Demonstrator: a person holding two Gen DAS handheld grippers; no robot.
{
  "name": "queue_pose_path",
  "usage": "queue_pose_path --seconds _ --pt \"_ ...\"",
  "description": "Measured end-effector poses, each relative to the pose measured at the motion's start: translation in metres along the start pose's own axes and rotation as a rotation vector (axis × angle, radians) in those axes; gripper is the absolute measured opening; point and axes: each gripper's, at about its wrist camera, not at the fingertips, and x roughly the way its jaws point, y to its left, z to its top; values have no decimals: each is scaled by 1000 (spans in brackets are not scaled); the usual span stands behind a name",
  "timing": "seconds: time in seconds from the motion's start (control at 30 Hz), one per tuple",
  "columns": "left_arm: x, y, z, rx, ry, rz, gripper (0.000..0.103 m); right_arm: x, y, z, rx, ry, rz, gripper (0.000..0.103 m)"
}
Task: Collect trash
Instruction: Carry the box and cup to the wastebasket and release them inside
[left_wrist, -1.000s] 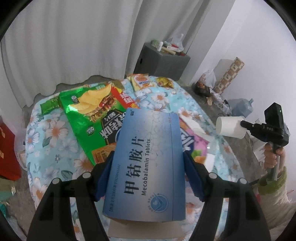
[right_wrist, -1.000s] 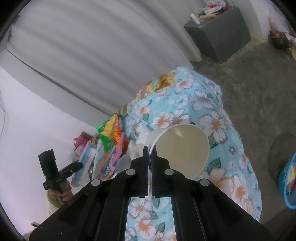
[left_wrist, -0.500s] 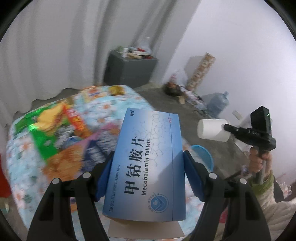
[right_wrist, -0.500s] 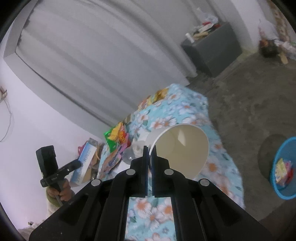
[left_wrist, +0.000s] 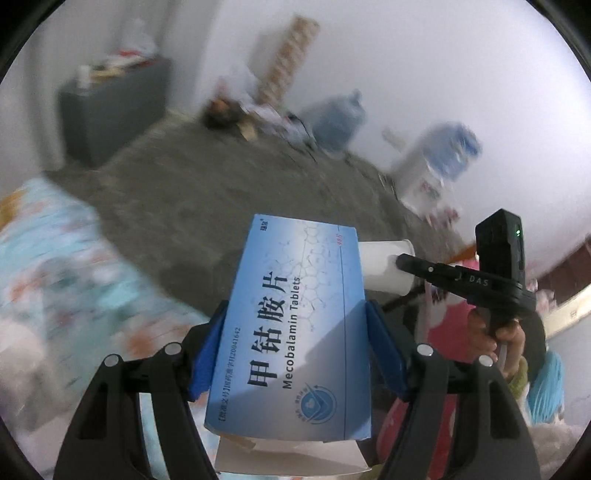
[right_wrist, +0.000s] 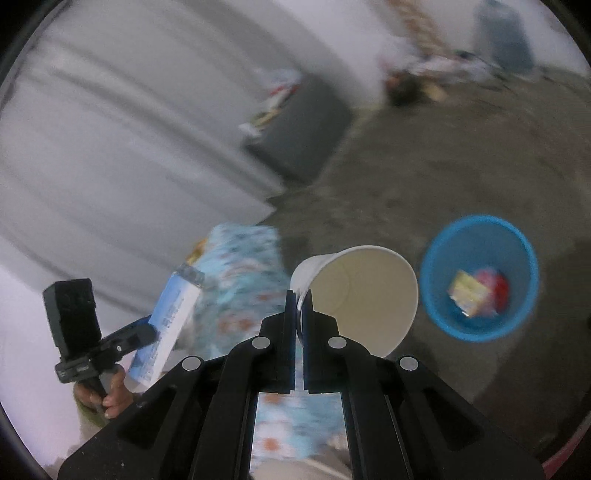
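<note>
My left gripper (left_wrist: 295, 328) is shut on a blue Mecobalamin tablet box (left_wrist: 295, 332), held flat between its blue pads above the floor. The box also shows in the right wrist view (right_wrist: 166, 325), at the lower left. My right gripper (right_wrist: 299, 302) is shut on the rim of a white paper cup (right_wrist: 362, 295), whose mouth faces the camera. The cup shows in the left wrist view (left_wrist: 384, 269), just right of the box. A blue trash basket (right_wrist: 480, 277) with some wrappers in it stands on the floor right of the cup.
The flower-patterned table (left_wrist: 55, 277) is at the left, blurred; it also shows in the right wrist view (right_wrist: 243, 266). A grey cabinet (right_wrist: 299, 129) stands by the curtain. Water jugs (left_wrist: 336, 118) and clutter lie along the far wall. Grey floor (left_wrist: 203, 184) lies between.
Both grippers have swung away from the table toward the floor, still holding the box and the cup. The blue basket has come fully into the right wrist view.
</note>
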Motion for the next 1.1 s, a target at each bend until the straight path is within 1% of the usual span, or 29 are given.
queue_pose_path --seconds 0.1,0.2,0.27,0.37,0.4,0.43,0.47,0.5,0.53,0.57,0.6,0.7,0.77,0.83,0.9,0.93,0.97,1.0,1.03,1.07,1.1 --pt "68 -28 18 48 80 1 70 5 -44 4 75 0 -93 1" --pt "129 -45 32 58 155 -10 70 17 -84 11 165 13 -137 1" --pt "165 -52 41 62 196 -1 70 26 -106 16 211 21 -156 1" --pt "208 -59 53 67 231 12 70 51 -135 24 272 42 -189 1" --pt "227 -58 57 55 253 14 70 60 -146 27 297 50 -198 2" --pt "241 -57 60 43 268 17 70 67 -153 27 314 53 -205 7" --pt "251 -54 63 33 278 20 71 71 -162 27 328 52 -217 8" --pt "265 -50 65 15 294 31 74 79 -173 29 346 51 -238 17" --pt "274 -48 65 -5 310 52 78 85 -182 30 367 55 -247 39" --pt "280 -45 63 -25 321 71 82 95 -196 30 406 62 -251 49" --pt "287 -41 62 -51 327 78 82 96 -205 29 425 67 -256 55" --pt "293 -38 62 -81 342 62 82 104 -221 26 467 98 -301 55" --pt "287 -38 61 -73 337 39 82 99 -217 24 454 93 -315 58" --pt "278 -40 61 -52 326 38 83 93 -208 23 410 81 -334 62" --pt "263 -45 61 -36 301 30 84 82 -191 22 355 66 -345 63" --pt "255 -48 60 -28 289 29 84 80 -184 26 323 56 -344 67" --pt "245 -52 58 -16 269 37 86 70 -168 27 275 35 -347 69" --pt "232 -58 58 3 238 50 90 65 -159 27 244 18 -350 72" --pt "222 -63 57 17 212 58 92 57 -148 26 206 -2 -350 76" --pt "210 -68 57 32 185 60 94 46 -129 25 154 -27 -349 78" --pt "196 -73 56 44 161 54 95 40 -121 25 126 -40 -351 80"
